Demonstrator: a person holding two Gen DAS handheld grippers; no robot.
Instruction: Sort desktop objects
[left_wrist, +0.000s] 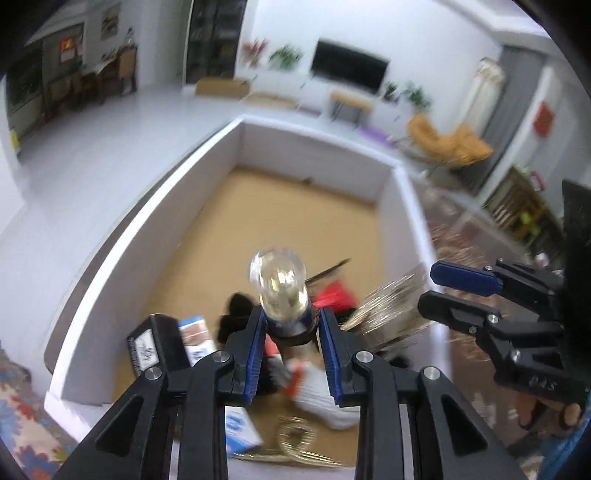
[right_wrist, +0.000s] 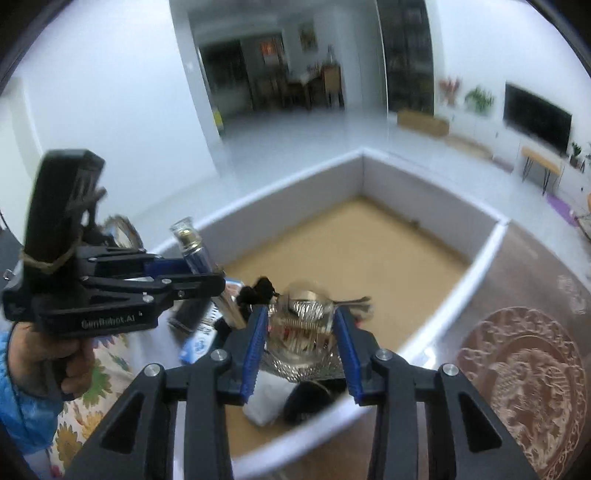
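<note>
My left tongs (left_wrist: 291, 325) are clamped on a small clear-capped bottle (left_wrist: 282, 291), held above the near end of the white-walled box (left_wrist: 110, 258) on the worktop. My right tongs (right_wrist: 301, 332) grip a shiny silver trinket (right_wrist: 306, 317) over the same box's near edge.

A: What is the bottle (left_wrist: 282, 291) like?
B: Clear cap, dark blue body, upright over the box (left_wrist: 122, 236).
A: And the other thing?
B: A shiny silver clip (right_wrist: 306, 332), blurred, above the box's near corner, where small items lie piled.
</note>
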